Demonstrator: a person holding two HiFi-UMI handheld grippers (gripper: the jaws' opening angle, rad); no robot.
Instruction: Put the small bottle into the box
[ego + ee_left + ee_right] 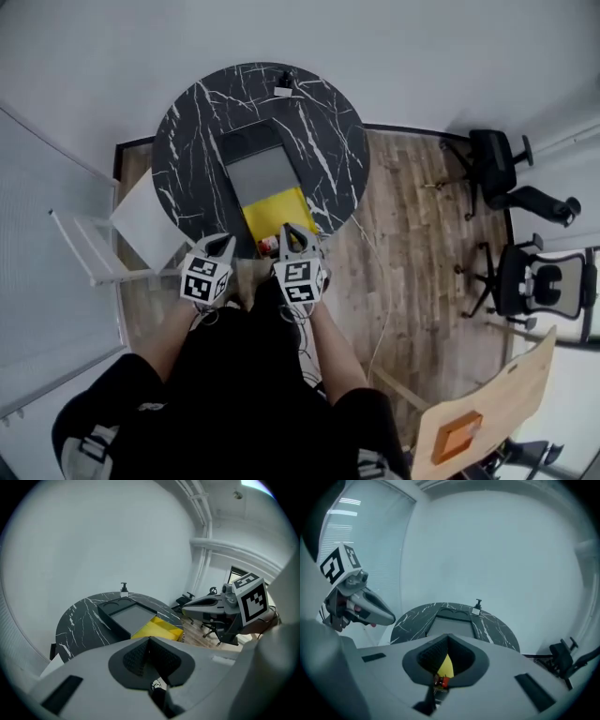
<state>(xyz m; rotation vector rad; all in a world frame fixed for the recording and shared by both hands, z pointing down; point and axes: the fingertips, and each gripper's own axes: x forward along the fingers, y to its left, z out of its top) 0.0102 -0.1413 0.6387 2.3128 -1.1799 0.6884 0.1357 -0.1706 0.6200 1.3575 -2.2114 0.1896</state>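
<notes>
My right gripper (448,637) is clenched on nothing, and the small bottle (444,681), red-capped I think, lies just below its jaws. My left gripper (149,640) is clenched too. Ahead are a yellow tray (277,212), then the matte black box (246,141) on a round marbled table (187,141).

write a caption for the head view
Person holds left gripper and right gripper at the near edge of a round black table, by a box and small bottle.
</notes>
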